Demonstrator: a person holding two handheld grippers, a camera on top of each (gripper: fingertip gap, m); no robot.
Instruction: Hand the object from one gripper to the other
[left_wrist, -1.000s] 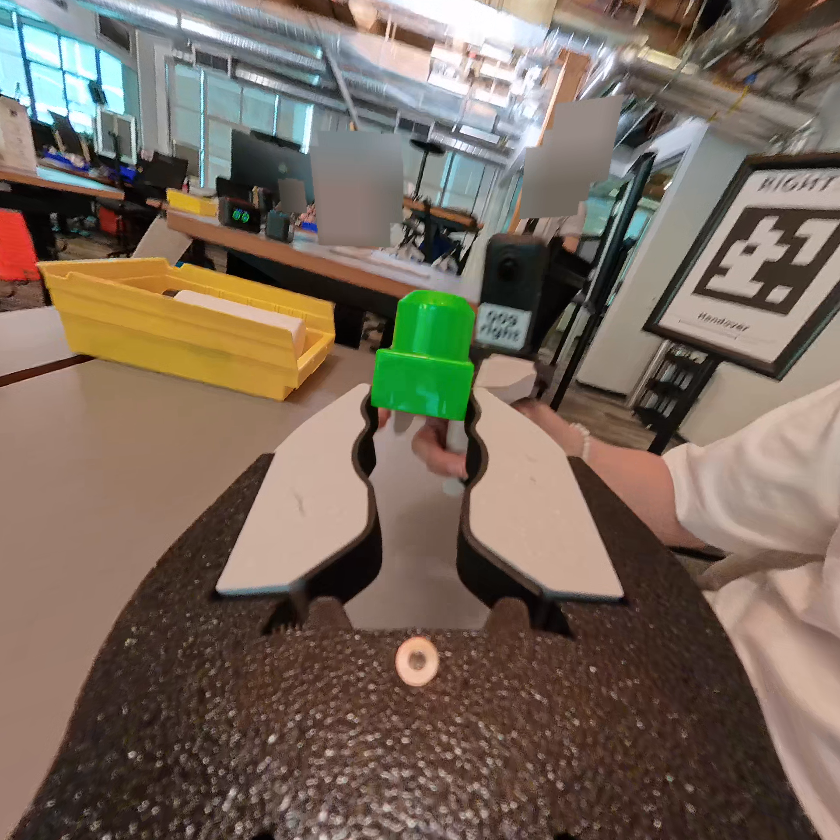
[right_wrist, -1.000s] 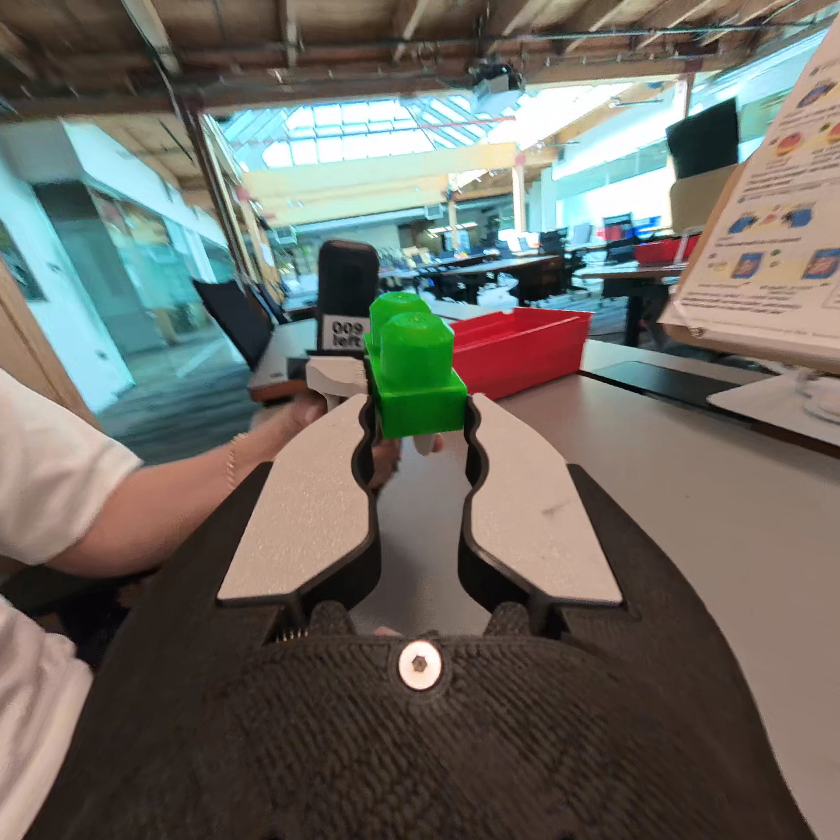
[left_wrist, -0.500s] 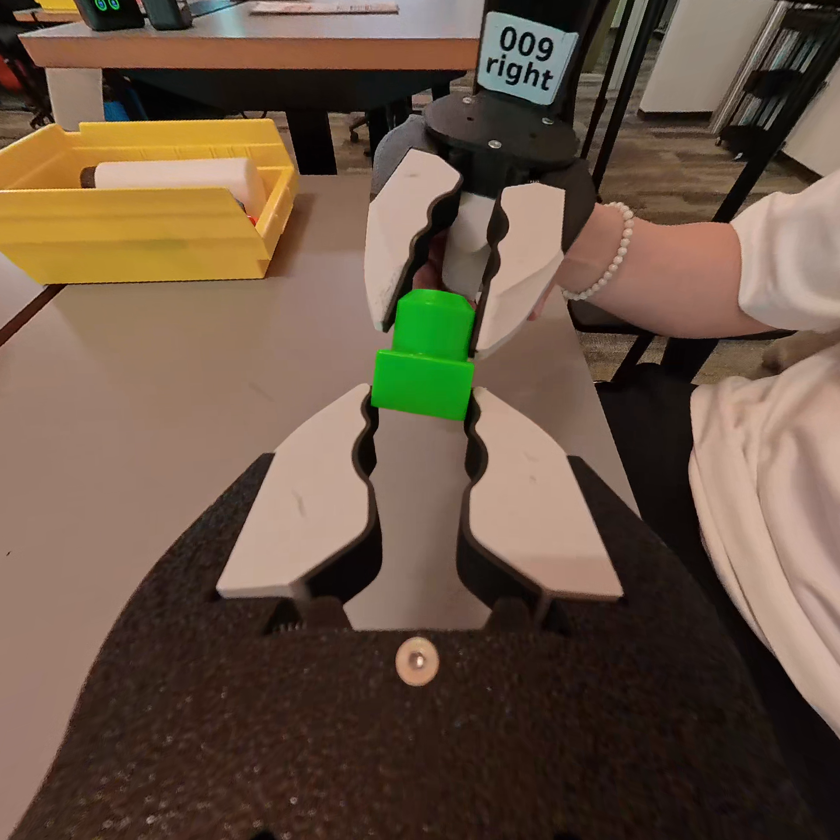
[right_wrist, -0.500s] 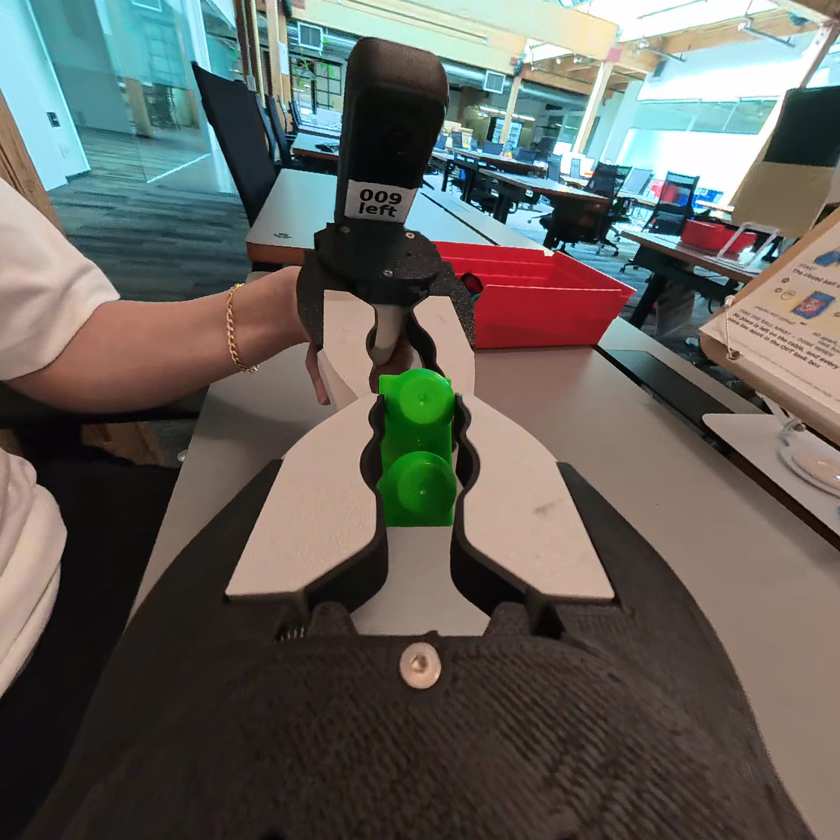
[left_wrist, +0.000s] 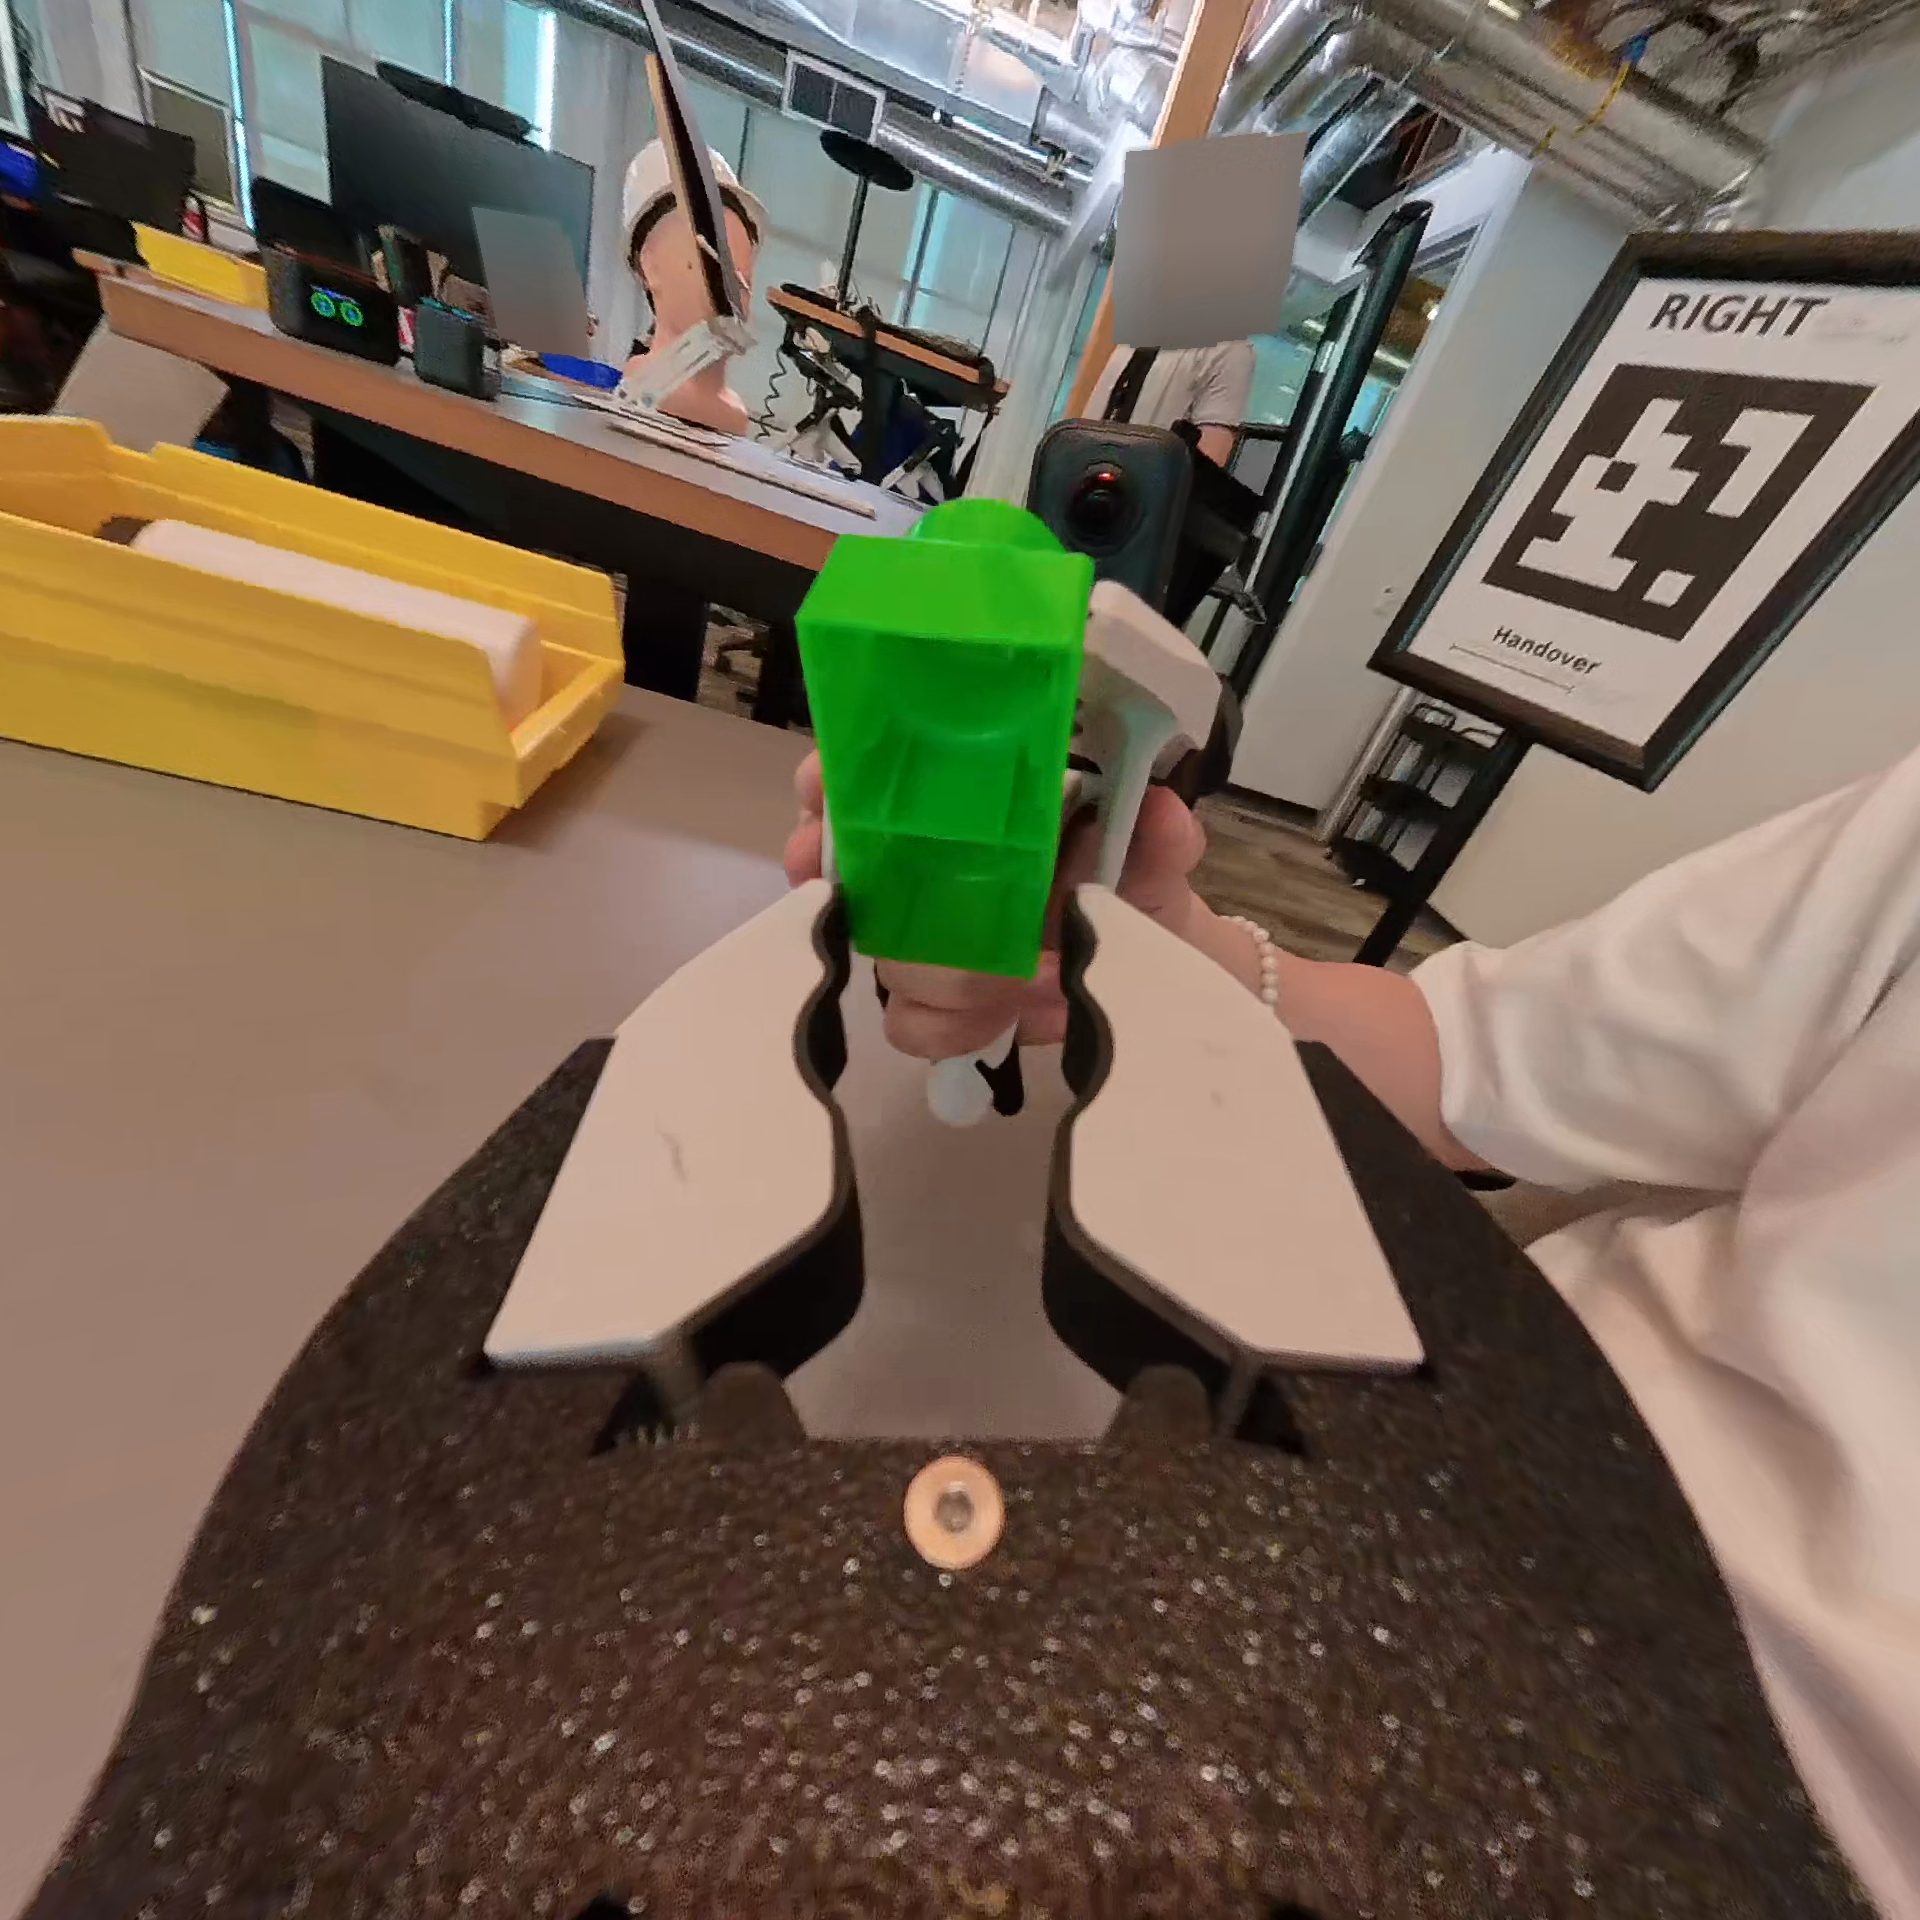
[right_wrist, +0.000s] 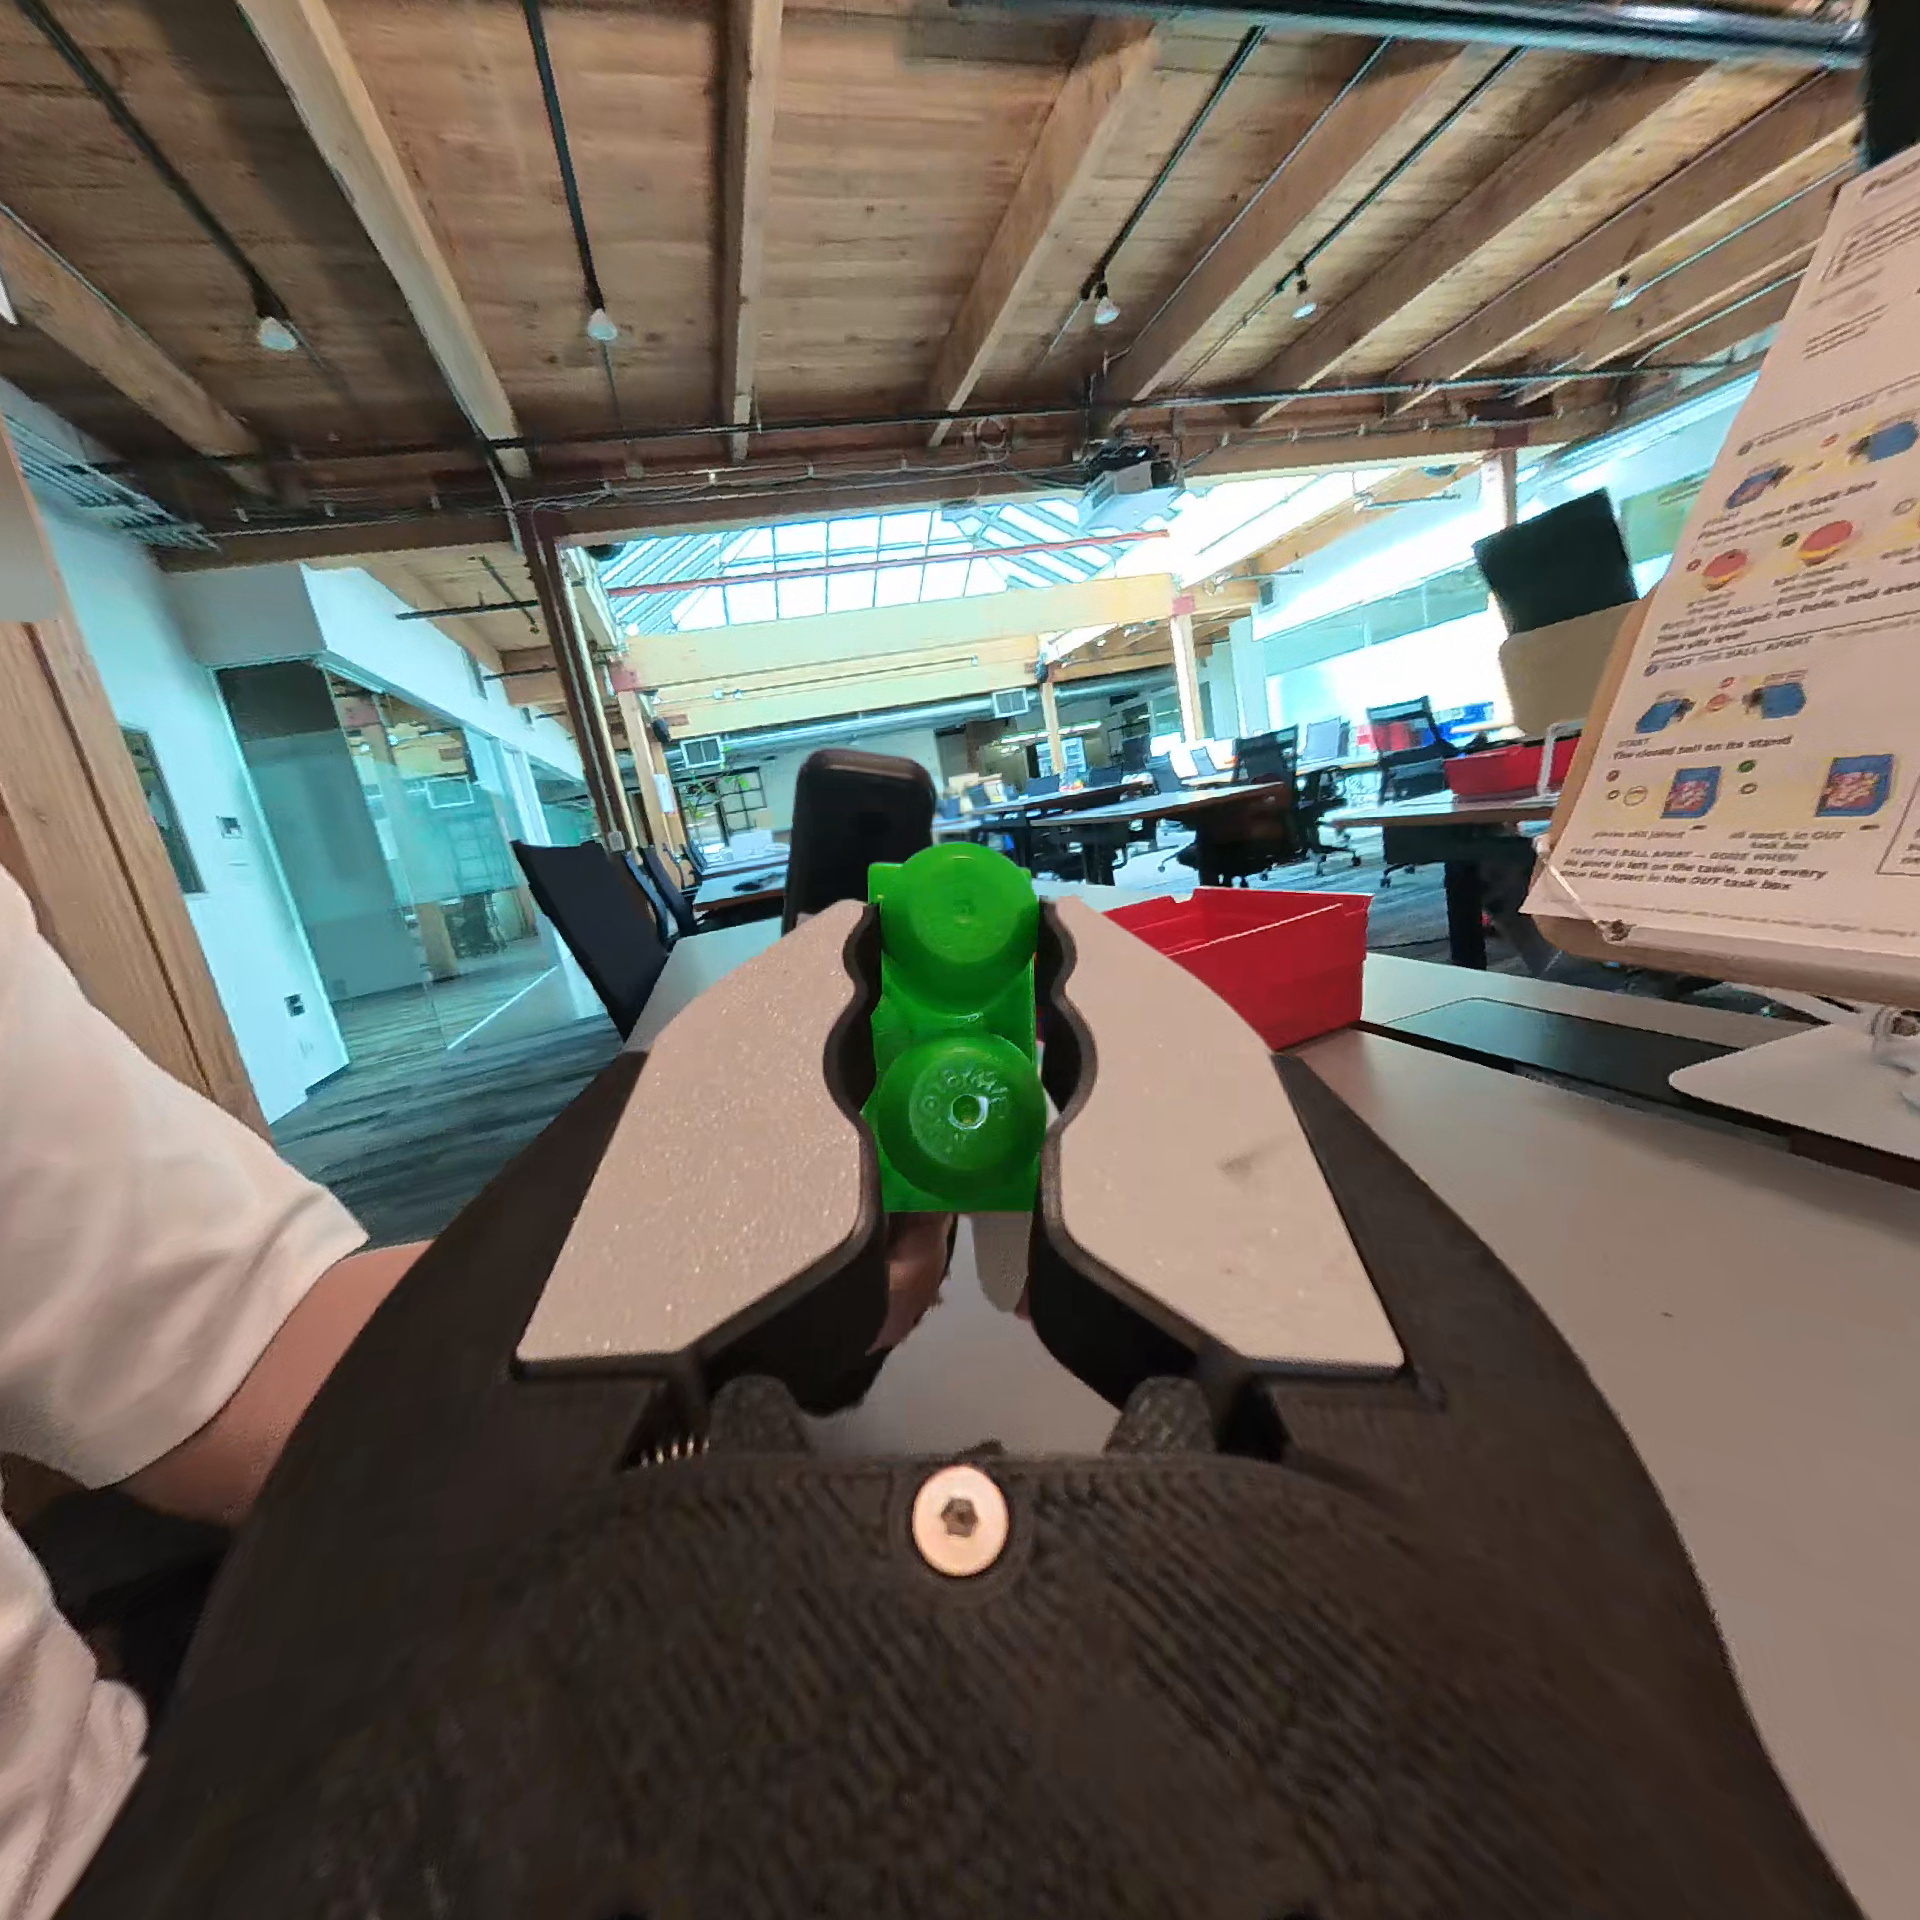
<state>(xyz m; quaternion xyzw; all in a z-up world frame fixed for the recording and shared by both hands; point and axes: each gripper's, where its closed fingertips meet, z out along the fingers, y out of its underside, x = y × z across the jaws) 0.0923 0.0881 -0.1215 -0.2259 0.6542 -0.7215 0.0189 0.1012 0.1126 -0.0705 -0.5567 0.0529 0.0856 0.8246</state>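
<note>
Clamping a green block (right_wrist: 956, 1039) between its two grey fingers, the right tool (right_wrist: 954, 914) fills the middle of the right wrist view. Its jaws are drawn narrow against the block's sides, and the block's two round studs face the camera. The block is held up in the air above the counter (right_wrist: 1558, 1247).

In the left wrist view the same block (left_wrist: 940, 790) stands tilted at centre frame with its hollow underside toward the lens. One of the right tool's white fingers (left_wrist: 1143, 675) shows at the block's right edge. The left tool (left_wrist: 951, 925) is set narrow, its tips flanking the block's near end. Whether they press on it cannot be told; a sliver of the hand (left_wrist: 1143, 862) behind shows at the right tip. That hand, with a bead bracelet (left_wrist: 1262, 961) at the wrist, grips the right tool's handle just behind the block, and a white sleeve (left_wrist: 1662, 987) fills the right edge.

A yellow bin (left_wrist: 260, 707) holding a white object (left_wrist: 343, 597) sits on the counter at middle left. A framed sign (left_wrist: 1683, 499) with a black-and-white marker stands at upper right. In the right wrist view a red bin (right_wrist: 1247, 956) lies on the counter just right of the tool tips, and a printed sheet on a stand (right_wrist: 1766, 623) leans at the right edge. A black camera housing (right_wrist: 862, 821) rises behind the block, which hides most of the left tool.
</note>
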